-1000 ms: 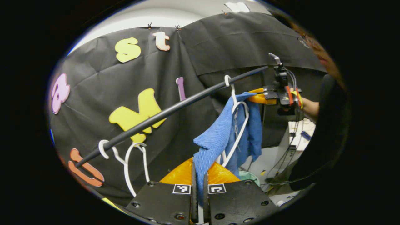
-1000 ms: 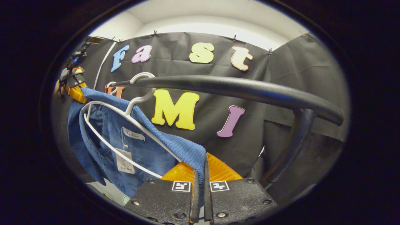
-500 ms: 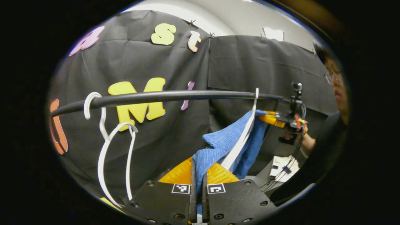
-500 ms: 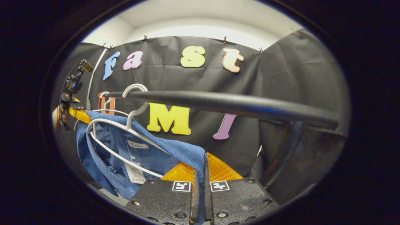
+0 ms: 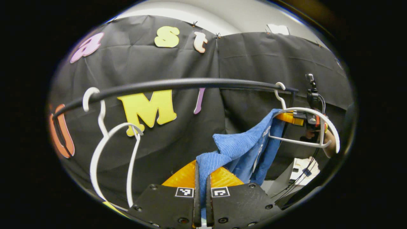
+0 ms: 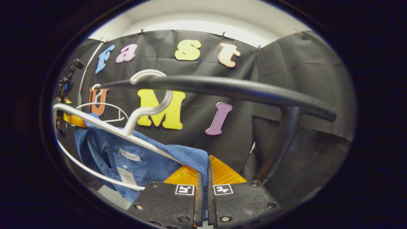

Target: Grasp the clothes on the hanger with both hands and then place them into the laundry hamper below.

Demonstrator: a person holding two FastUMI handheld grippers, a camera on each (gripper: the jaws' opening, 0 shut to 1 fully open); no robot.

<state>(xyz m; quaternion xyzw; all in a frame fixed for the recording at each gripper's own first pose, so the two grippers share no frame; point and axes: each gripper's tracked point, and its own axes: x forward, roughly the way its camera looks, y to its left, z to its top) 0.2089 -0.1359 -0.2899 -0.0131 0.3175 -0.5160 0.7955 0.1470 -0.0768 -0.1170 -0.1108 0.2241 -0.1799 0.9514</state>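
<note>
A blue ribbed garment [image 5: 241, 149] stretches between both grippers below the black rail [image 5: 178, 84]. In the left gripper view my left gripper [image 5: 202, 190] is shut on one bunched end of it. The right gripper [image 5: 294, 118] holds the far end beside a white hanger [image 5: 305, 127] hooked on the rail, whose right half is bare. In the right gripper view my right gripper [image 6: 203, 194] is shut on the garment [image 6: 143, 156]. The cloth lies under the hanger's arm [image 6: 127, 132], and the left gripper [image 6: 71, 119] shows far left.
An empty white hanger [image 5: 105, 143] hangs at the rail's left end. The rail's upright post [image 6: 283, 140] stands close on the right of my right gripper. A hand [image 5: 329, 146] holds the right gripper, with white equipment and cables [image 5: 305, 167] below it.
The white hanger has swung round and slid along the rail toward the right gripper. The blue garment has come off part of it. Both grippers stay shut on the cloth.
</note>
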